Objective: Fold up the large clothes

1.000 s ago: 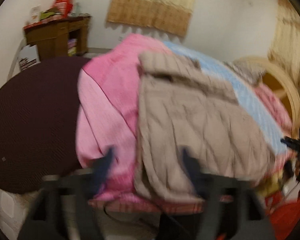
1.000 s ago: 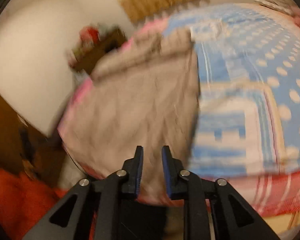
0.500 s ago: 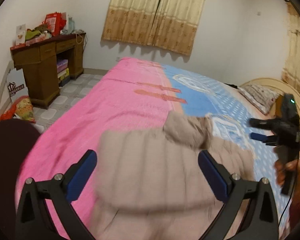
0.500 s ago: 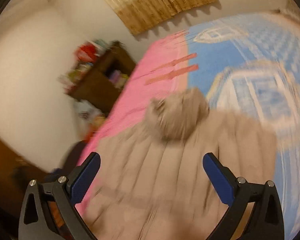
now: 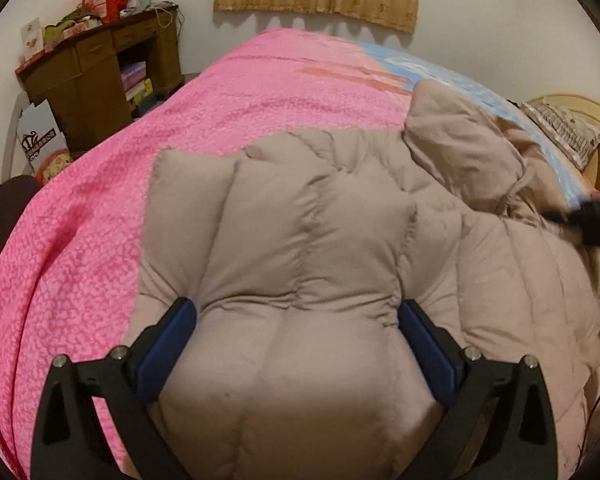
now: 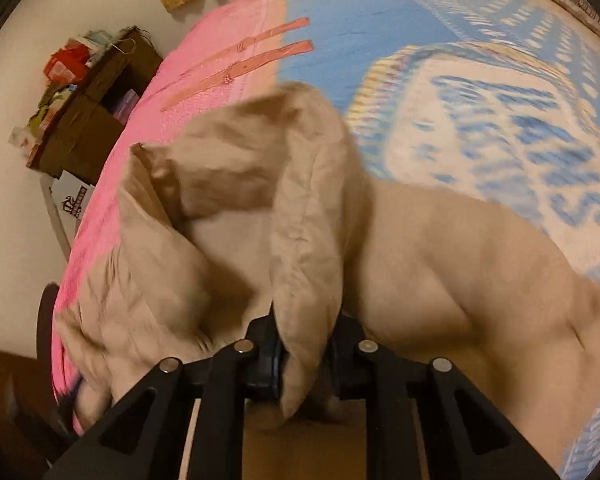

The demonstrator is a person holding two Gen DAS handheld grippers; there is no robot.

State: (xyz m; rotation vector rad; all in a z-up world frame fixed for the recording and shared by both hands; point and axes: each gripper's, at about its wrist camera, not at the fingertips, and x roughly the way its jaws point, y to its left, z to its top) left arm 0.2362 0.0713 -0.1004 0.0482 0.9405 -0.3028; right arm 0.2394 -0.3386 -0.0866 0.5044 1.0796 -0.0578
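A large beige quilted down jacket (image 5: 312,240) lies on the bed (image 5: 228,92), across its pink and blue cover. My left gripper (image 5: 298,328) is open, its jaws wide apart around a puffy folded section of the jacket's near end. My right gripper (image 6: 304,344) is shut on a fold of the jacket (image 6: 308,240), near its hood, and holds that fold up off the bed. The right gripper also shows as a dark shape at the right edge of the left wrist view (image 5: 596,220).
A brown wooden desk (image 5: 96,76) with clutter on top stands left of the bed by the wall. A pillow (image 5: 560,128) and a curved headboard are at the far right. A dark round object (image 5: 0,216) sits at the left edge.
The jacket has come down onto the bed near me. My right gripper went from open to shut on a fold of it. My left gripper has lowered around the near end, still open.
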